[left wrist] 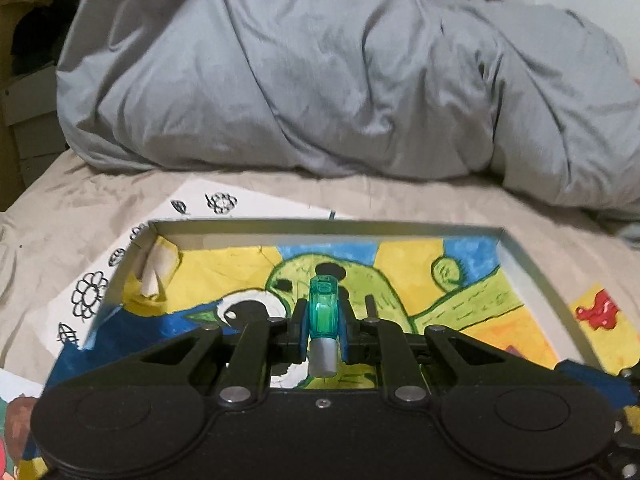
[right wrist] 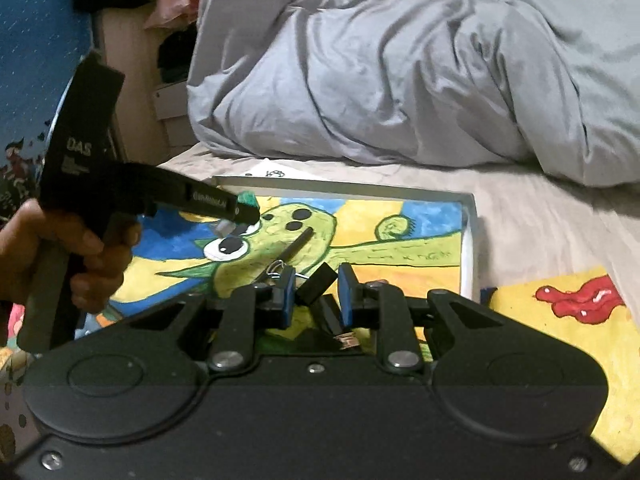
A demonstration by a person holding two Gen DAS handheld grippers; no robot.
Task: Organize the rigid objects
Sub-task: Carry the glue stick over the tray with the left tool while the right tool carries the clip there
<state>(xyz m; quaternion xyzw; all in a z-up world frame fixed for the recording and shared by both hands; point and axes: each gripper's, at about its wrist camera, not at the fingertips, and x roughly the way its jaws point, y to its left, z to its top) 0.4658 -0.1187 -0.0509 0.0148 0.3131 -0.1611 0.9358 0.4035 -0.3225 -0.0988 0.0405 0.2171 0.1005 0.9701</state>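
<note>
A bed covered by a beige sheet (left wrist: 360, 196) is seen ahead of both grippers, with a crumpled grey duvet (left wrist: 320, 80) heaped beyond it. On the sheet a shallow grey-walled box lid (left wrist: 320, 226) is laid, lined with a painting (left wrist: 440, 312) of a green creature on yellow and blue. A white sheet of flower doodles (left wrist: 92, 292) is tucked under the lid's left edge, and a yellow painting with a red blot (right wrist: 576, 300) is laid to its right. The left gripper (left wrist: 324, 320) is held over the lid, clamped on a translucent teal piece with a grey end (left wrist: 323, 316) — held upright between the blue pads. In the right wrist view this gripper is seen from the side, gripped by a hand (right wrist: 60, 256). The right gripper (right wrist: 316, 292) is shown with its fingers apart, a black block (right wrist: 318, 284) between them; contact cannot be told. A dark rod (right wrist: 296, 246) is seen just beyond the right gripper on the painting, with a small wire clip (right wrist: 276, 270) at its near end. Shelving with dark items (right wrist: 172, 56) is glimpsed at far left.
</note>
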